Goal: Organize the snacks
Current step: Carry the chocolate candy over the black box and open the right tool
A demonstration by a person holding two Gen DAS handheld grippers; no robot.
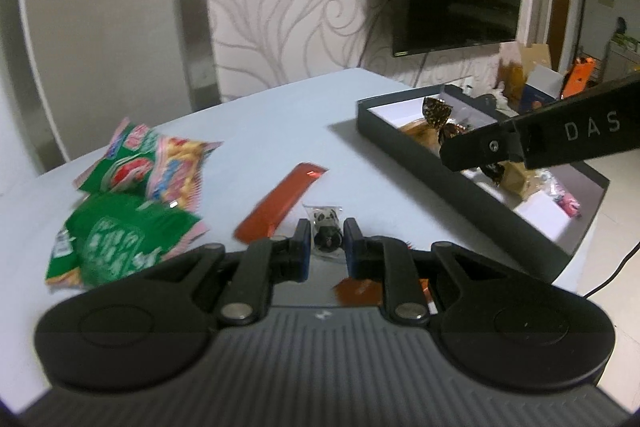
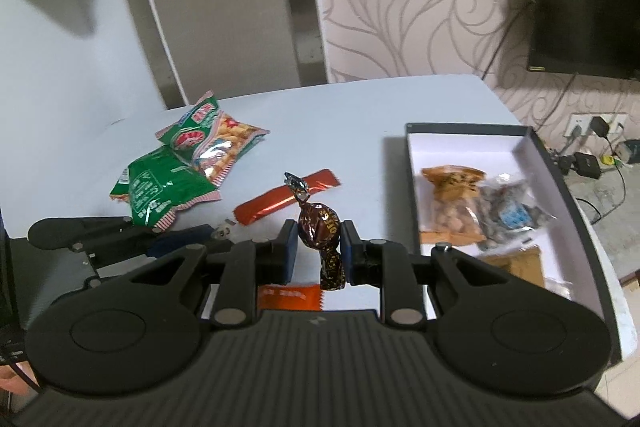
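Observation:
My right gripper (image 2: 318, 247) is shut on a brown twist-wrapped candy (image 2: 320, 227) and holds it above the table, left of the dark box (image 2: 568, 195). The left wrist view shows that candy (image 1: 438, 117) held over the box (image 1: 460, 183). My left gripper (image 1: 326, 247) stands around a small clear-wrapped dark candy (image 1: 326, 227) on the table, its jaws close to it; I cannot tell whether they grip it. It also shows at the left of the right wrist view (image 2: 216, 233). A red stick snack (image 2: 286, 197) lies mid-table.
Green peanut packets (image 2: 192, 163) lie at the table's left. An orange packet (image 2: 288, 297) lies under my right gripper. The box holds an orange nut bag (image 2: 452, 203) and a clear bag (image 2: 508, 215). The table's right edge runs beside the box.

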